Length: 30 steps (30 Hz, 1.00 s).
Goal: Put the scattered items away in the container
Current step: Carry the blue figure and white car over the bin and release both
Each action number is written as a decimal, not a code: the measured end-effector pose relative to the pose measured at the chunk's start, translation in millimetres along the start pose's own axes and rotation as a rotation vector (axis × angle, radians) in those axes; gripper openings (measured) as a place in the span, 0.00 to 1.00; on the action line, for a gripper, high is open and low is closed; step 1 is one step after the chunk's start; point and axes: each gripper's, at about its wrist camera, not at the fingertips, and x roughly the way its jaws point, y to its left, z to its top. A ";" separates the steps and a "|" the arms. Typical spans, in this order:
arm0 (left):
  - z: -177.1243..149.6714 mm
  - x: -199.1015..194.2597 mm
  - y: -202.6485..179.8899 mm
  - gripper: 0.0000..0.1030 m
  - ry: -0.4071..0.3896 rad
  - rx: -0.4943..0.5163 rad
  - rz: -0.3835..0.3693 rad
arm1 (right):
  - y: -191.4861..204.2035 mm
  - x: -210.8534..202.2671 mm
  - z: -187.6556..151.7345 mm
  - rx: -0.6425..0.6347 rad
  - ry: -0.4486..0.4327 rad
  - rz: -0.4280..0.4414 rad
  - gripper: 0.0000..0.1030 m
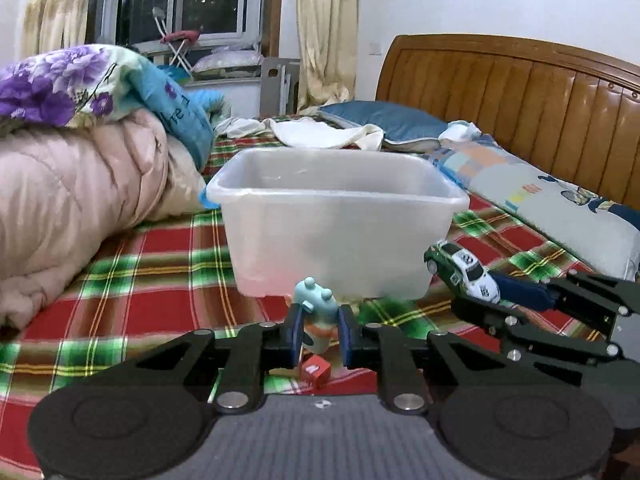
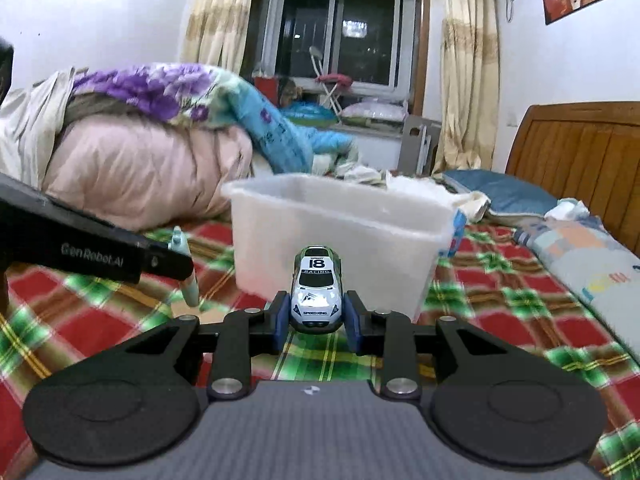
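A clear plastic container (image 1: 336,216) stands on the plaid bed; it also shows in the right wrist view (image 2: 340,232). My left gripper (image 1: 319,330) is shut on a light blue toy figure (image 1: 316,312), held just in front of the container's near wall. My right gripper (image 2: 318,318) is shut on a white and green toy race car (image 2: 317,292) numbered 18, held above the bedspread before the container. In the left wrist view the car (image 1: 464,270) and right gripper (image 1: 508,294) are at the right. A small red cube (image 1: 315,370) lies on the bedspread below the left gripper.
A rolled pink quilt (image 1: 80,208) with a floral blanket lies left of the container. Pillows (image 1: 540,200) and a wooden headboard (image 1: 520,92) are on the right. White cloth (image 1: 328,132) lies behind the container. The left gripper's arm (image 2: 92,248) crosses the right wrist view's left side.
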 end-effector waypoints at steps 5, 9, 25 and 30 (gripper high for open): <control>3.9 3.6 -2.5 0.20 -0.009 -0.018 -0.014 | -1.4 2.4 1.6 -0.006 -0.013 -0.008 0.31; 27.9 -0.2 -5.9 0.21 -0.063 -0.012 -0.022 | -9.8 5.7 16.3 0.009 -0.046 -0.022 0.31; 127.8 70.7 -22.8 0.21 -0.162 0.059 -0.003 | -54.0 88.6 69.1 0.101 -0.022 -0.046 0.31; 132.0 109.7 -13.5 0.21 -0.093 0.049 0.045 | -63.8 111.1 66.6 0.119 0.033 -0.045 0.31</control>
